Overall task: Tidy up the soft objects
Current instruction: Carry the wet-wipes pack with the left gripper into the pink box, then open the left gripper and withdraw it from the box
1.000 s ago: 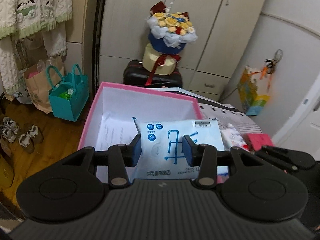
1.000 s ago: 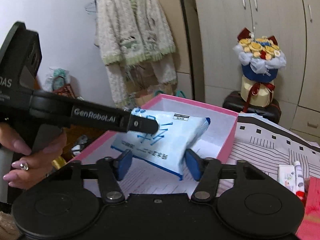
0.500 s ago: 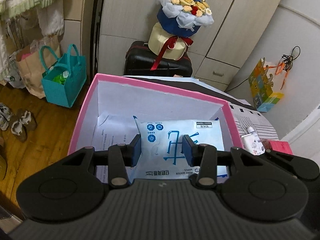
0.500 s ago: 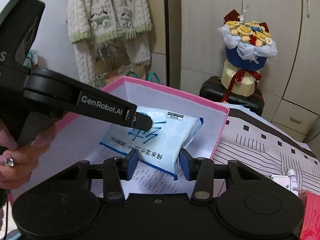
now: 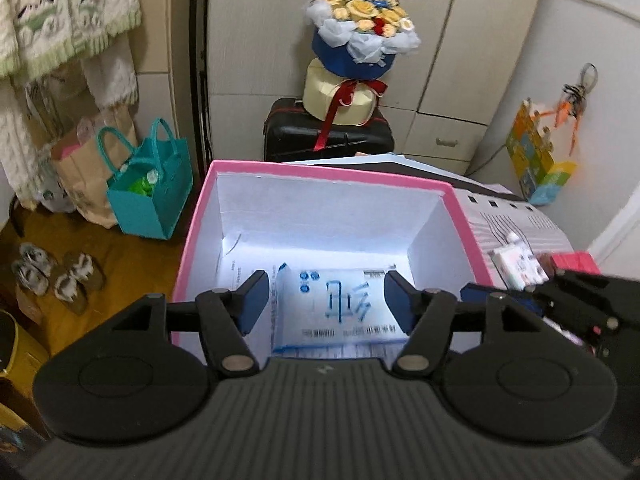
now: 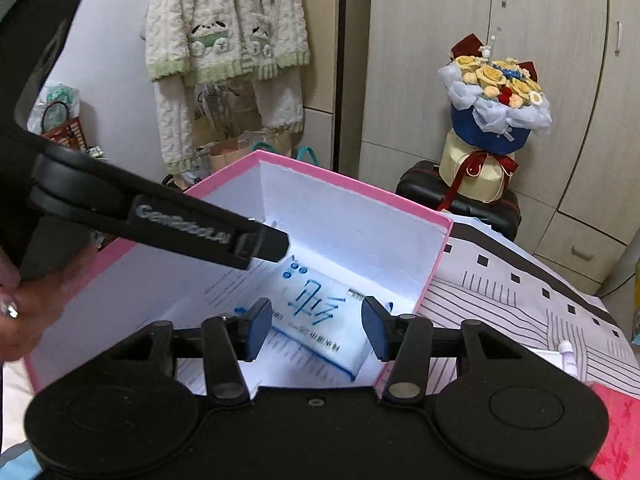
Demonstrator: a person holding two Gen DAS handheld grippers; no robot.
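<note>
Both my grippers, left gripper [image 5: 326, 304] and right gripper [image 6: 316, 326], hover spread wide and empty above the glossy rectangular wipes pack [image 5: 340, 306] in the pink-rimmed cardboard box [image 5: 332, 174].

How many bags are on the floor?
2 that I can see: a teal bag by the pink box, and a brown paper bag behind it. More may be hidden.

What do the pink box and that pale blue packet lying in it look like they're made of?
The pink-rimmed box looks like matte cardboard: stiff straight walls, white inside, with thick cut edges. The pale blue wipes packet seems to be thin glossy plastic film, printed in blue, with a crimped end seam; it likely yields when squeezed. Both the left gripper and right gripper are open.
</note>
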